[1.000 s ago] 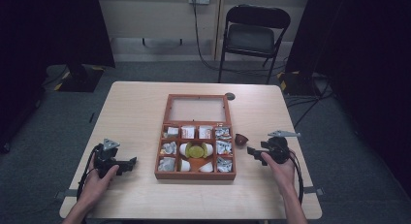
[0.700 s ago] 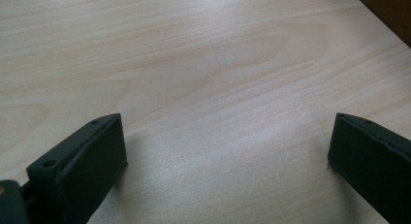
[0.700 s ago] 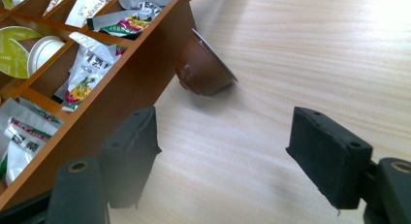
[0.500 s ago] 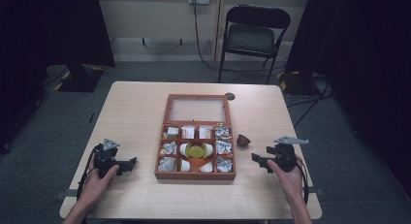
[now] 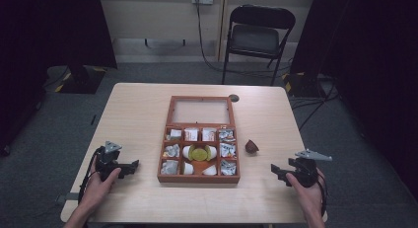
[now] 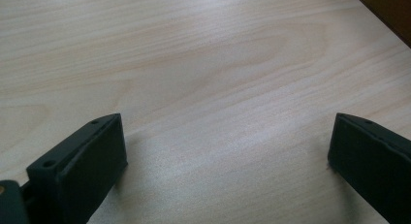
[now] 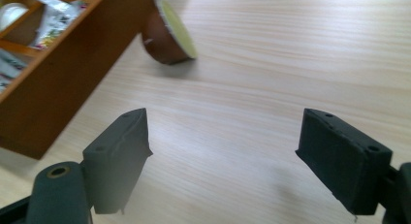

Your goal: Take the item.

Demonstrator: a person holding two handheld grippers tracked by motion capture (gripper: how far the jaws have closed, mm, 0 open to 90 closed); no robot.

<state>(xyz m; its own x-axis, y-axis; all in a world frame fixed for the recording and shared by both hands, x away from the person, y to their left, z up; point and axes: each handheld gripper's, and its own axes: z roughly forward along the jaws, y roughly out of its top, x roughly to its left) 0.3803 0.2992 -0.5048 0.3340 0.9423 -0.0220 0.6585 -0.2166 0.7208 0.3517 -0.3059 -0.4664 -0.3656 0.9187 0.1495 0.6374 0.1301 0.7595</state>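
Observation:
A wooden compartment box [image 5: 198,179] lies open at the middle of the table, holding sachets, white pods and a yellow-lidded capsule [image 5: 199,152]. A brown capsule [image 5: 252,146] lies on its side on the table just right of the box. In the right gripper view this capsule [image 7: 169,37] rests beside the box wall [image 7: 63,83], well ahead of the jaws. My right gripper [image 5: 276,172] [image 7: 223,151] sits near the front right of the table; its jaws have just been opening and nothing is between them. My left gripper [image 5: 129,167] [image 6: 228,151] rests open on bare wood left of the box.
The box's glass-paned lid [image 5: 199,111] lies flat behind the compartments. A small dark round fitting [image 5: 233,97] sits in the tabletop at the back. A folding chair [image 5: 259,38] stands beyond the table. Bare wood surrounds both grippers.
My right gripper has drawn back from the brown capsule toward the front right of the table, its jaws wider apart. The capsule stays on the table. The left gripper has not moved.

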